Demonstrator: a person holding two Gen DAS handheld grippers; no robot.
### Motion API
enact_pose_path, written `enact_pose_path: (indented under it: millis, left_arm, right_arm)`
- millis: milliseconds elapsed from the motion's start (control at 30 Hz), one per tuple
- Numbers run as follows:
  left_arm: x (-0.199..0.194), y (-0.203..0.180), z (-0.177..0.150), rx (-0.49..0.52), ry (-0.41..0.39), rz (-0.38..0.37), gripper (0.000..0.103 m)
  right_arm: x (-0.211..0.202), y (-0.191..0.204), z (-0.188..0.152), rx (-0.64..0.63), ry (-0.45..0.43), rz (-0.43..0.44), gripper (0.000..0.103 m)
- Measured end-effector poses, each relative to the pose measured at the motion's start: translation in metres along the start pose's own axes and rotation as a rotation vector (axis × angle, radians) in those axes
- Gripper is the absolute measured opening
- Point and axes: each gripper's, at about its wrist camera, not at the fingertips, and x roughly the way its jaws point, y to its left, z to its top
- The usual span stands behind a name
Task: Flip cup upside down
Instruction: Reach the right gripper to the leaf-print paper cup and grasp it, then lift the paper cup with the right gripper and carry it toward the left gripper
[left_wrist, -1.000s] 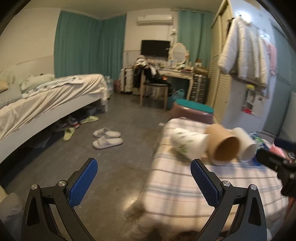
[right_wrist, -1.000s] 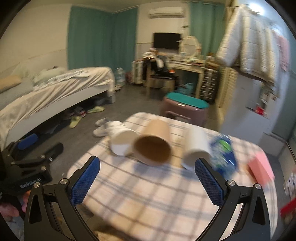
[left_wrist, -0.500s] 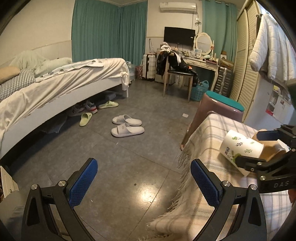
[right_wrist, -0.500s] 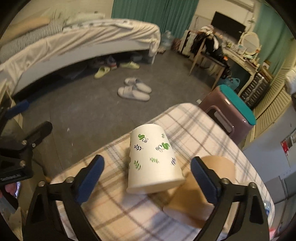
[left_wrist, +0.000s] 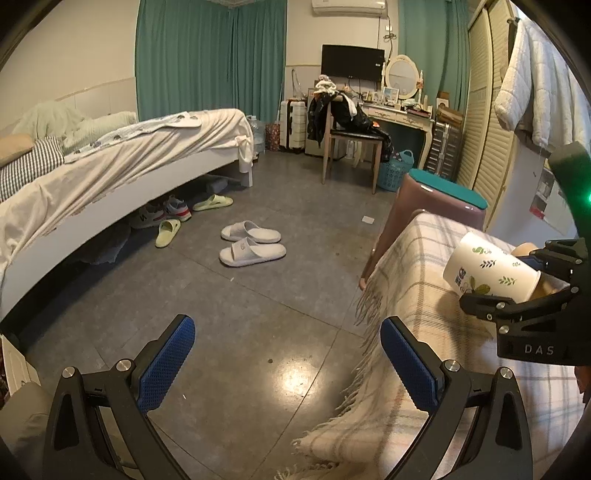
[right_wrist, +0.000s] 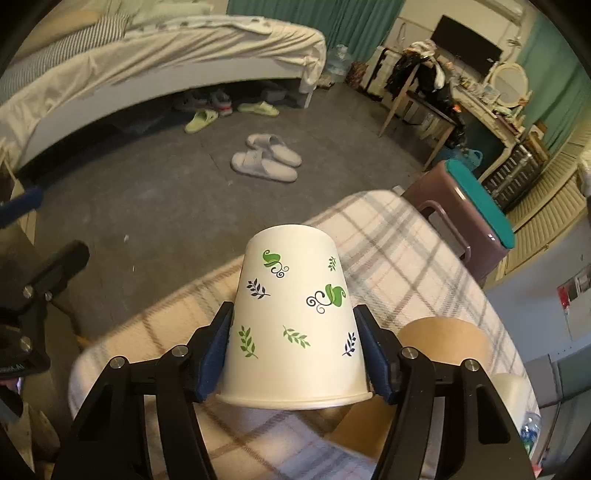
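A white paper cup (right_wrist: 295, 317) printed with green and dark leaves lies on its side on the plaid-covered table (right_wrist: 399, 258), base pointing away from me. My right gripper (right_wrist: 295, 350) is shut on the cup, its blue pads pressing both sides near the rim. The cup also shows in the left wrist view (left_wrist: 487, 271), held between the right gripper's black fingers (left_wrist: 517, 310). My left gripper (left_wrist: 288, 362) is open and empty, over the floor left of the table.
A brown paper cup (right_wrist: 439, 339) lies right of the held cup, and a plain white cup (right_wrist: 513, 391) lies further right. A purple stool with a teal seat (right_wrist: 476, 206) stands behind the table. White slippers (left_wrist: 251, 243) lie on the floor; a bed (left_wrist: 110, 166) is at left.
My right gripper has moved in around the white leaf-print cup and closed on it. My left gripper has stayed open, off to the left of the table.
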Motion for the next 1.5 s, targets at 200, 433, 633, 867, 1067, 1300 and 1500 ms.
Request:
enact_pose_path:
  millis: [200,433,633,867,1067,1300,1500]
  left_arm:
    - [-0.033,-0.004,0.004,0.000,-0.047,-0.023,0.103]
    - [-0.077,-0.036,0.004,0.029,-0.099,-0.109,0.103]
    - [-0.100,-0.079,-0.011,0.071,-0.096,-0.199,0.103]
    - [-0.102,-0.134,-0.025,0.143,-0.062,-0.247,0.103]
    - [-0.096,-0.160,-0.030,0.178,-0.047,-0.249,0.103]
    - [-0.089,-0.181,-0.037,0.222,-0.015,-0.234,0.103]
    - [-0.095,-0.187,-0.034,0.242,-0.006,-0.223,0.103]
  right_arm:
    - [-0.056,0.001,-0.006,0.066,-0.086,-0.009,0.063]
    - [-0.123,-0.017,-0.056,0.224,-0.099,-0.083,0.063]
    - [-0.141,-0.037,-0.130,0.398,-0.038,-0.144,0.063]
    - [-0.135,-0.076,-0.194,0.637,0.007,-0.150,0.063]
    - [-0.122,-0.097,-0.217,0.691,0.031,-0.151,0.063]
    - [-0.115,-0.103,-0.225,0.703,0.014,-0.134,0.066]
    - [-0.133,-0.107,-0.226,0.700,-0.068,-0.129,0.090]
